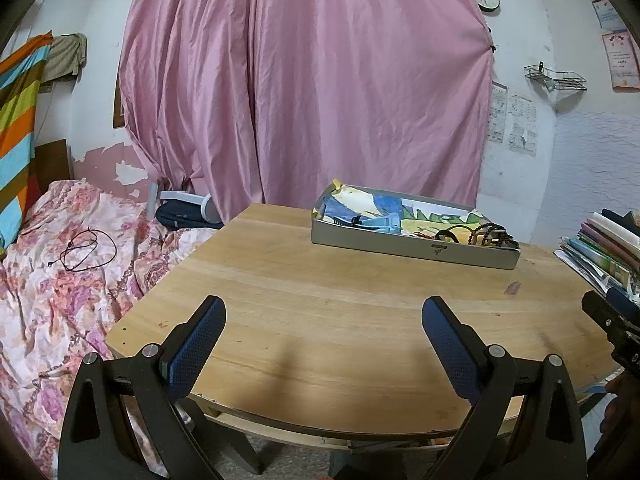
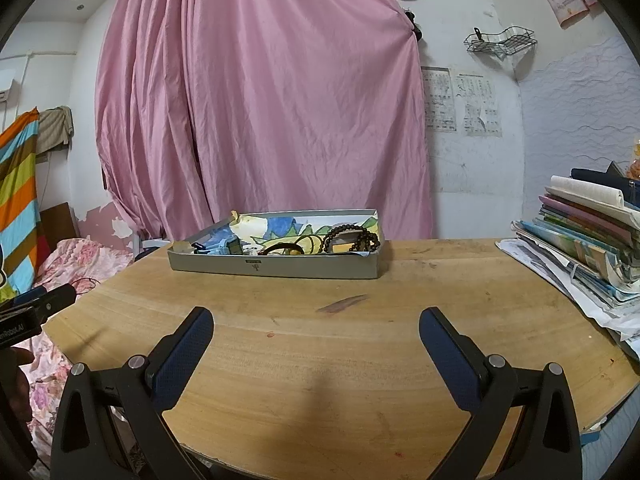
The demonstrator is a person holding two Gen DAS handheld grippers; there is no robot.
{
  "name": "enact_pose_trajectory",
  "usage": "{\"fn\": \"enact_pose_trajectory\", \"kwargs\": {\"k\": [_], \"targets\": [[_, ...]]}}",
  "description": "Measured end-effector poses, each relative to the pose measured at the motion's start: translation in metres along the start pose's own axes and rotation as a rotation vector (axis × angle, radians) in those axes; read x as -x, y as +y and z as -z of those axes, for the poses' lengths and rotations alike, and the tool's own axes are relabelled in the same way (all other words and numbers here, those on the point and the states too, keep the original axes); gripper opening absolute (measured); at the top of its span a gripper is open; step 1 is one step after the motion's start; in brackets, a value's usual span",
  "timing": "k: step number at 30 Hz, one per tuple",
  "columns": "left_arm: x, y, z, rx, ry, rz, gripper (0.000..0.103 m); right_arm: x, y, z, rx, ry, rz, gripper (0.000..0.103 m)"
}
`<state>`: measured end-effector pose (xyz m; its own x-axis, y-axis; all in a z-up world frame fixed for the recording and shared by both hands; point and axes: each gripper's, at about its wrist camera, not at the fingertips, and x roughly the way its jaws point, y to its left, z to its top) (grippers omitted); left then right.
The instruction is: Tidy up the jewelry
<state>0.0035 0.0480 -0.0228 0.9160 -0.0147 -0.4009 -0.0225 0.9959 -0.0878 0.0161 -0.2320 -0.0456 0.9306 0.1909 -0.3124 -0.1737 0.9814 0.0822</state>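
Stage: the shallow grey metal tray (image 2: 276, 267) already holds the jewelry, and the wooden desk (image 2: 320, 360) around it carries none; this fits pieces gathered in at the end as well as pieces waiting to be sorted within the tray, and the pictures do not settle which.
Left gripper (image 1: 323, 312): hovers over the near edge of the desk, fingers spread wide apart, nothing between them.
Right gripper (image 2: 316, 322): likewise over the near desk, fingers wide apart and holding nothing.
Where the jewelry lies: at the far side of the desk, bunched toward the right end of the tray.
Dark wooden bead strand (image 2: 352, 238): coiled in loose loops, partly over a small tan object I cannot identify.
Black cord loop (image 2: 280, 249): lies just left of the beads, overlapping a thin yellowish ring.
Blue plastic pieces (image 2: 224, 247): at the left end of the tray, kind unclear.
Tray lining: a painted paper sheet (image 1: 360, 204), crumpled at the corners.
Handling judgement: any pinch should take one strand at its free outer loop, since the pieces overlap and would likely drag each other.
Stray item: a thin black cord (image 1: 88, 250) lies on the pink floral bedspread (image 1: 60, 300), left of the desk; whether it is jewelry is uncertain.
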Motion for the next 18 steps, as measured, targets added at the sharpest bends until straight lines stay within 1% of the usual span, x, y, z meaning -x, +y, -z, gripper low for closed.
{"fn": "enact_pose_trajectory", "kwargs": {"k": [18], "targets": [[-0.0006,-0.0014,0.0026,-0.012,0.001,-0.004,0.096,0.0001,-0.0008,-0.0003,-0.003,0.004,0.001,0.103]]}}
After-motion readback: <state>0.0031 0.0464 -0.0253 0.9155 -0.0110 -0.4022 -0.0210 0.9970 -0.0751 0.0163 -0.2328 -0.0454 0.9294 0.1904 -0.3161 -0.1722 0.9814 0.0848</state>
